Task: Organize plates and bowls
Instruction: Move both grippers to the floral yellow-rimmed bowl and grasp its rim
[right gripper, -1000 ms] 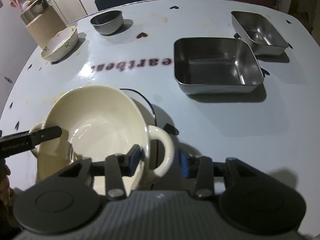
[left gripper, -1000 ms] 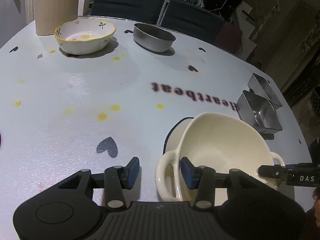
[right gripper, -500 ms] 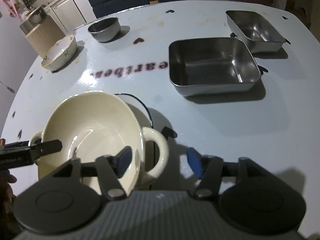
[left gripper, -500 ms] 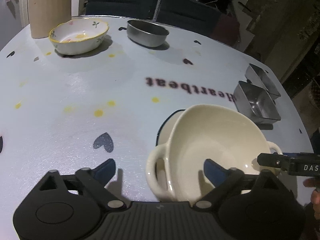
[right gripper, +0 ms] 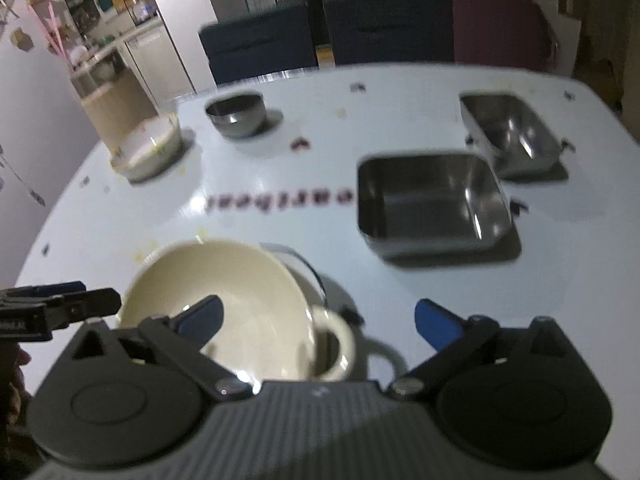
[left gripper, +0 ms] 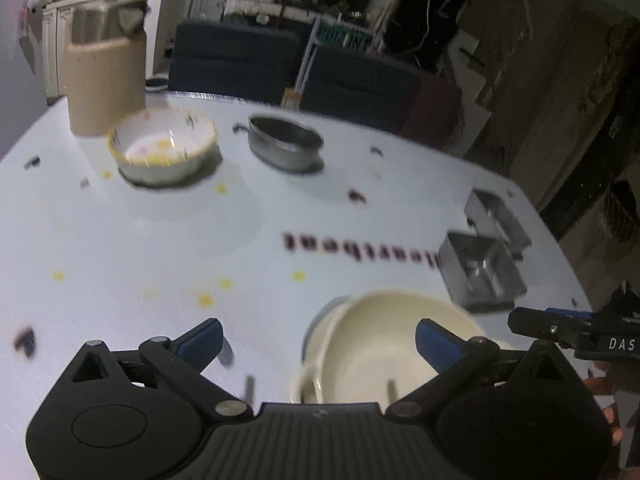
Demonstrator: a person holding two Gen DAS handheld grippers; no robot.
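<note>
Both views motion-blurred.

Left gripper (left gripper: pixel 318 340): black plastic linkage, blue pads, jaws opening and spread wide, nothing clamped. Left pad over bare table (left gripper: pixel 140 240), right pad above the interior of the cream bowl (left gripper: pixel 384 344); no contact visible.

Right gripper (right gripper: pixel 318 320): same build, jaws opening, splayed wide, holding nothing. Left pad over the bowl's interior, right pad over bare table; the bowl's loop handle (right gripper: pixel 334 342) lies between them, untouched.

Cream bowl (right gripper: pixel 224 300): glazed ceramic, smooth, round, deep, a loop handle on each side. Seated on a white plate with dark rim (right gripper: pixel 304 266) at the near edge of the table — plate edge showing behind the bowl on the far right side.

Table: pale glossy surface, rounded outline, printed with small dark hearts, yellow dots and mirrored lettering.

Far left: floral bowl (left gripper: pixel 162 150), white ceramic, yellow scalloped rim, beside a beige cylindrical container (left gripper: pixel 106 84). Just right of it, round metal bowl (left gripper: pixel 284 148), brushed steel, shallow walls.

Right side: square steel tray (right gripper: pixel 430 204), rounded corners, reflective floor; behind it, further right, a narrower rectangular steel tray (right gripper: pixel 510 134). Trays close together — whether touching, cannot tell.

Dark upholstered chairs (right gripper: pixel 328 36) beyond the far edge.
</note>
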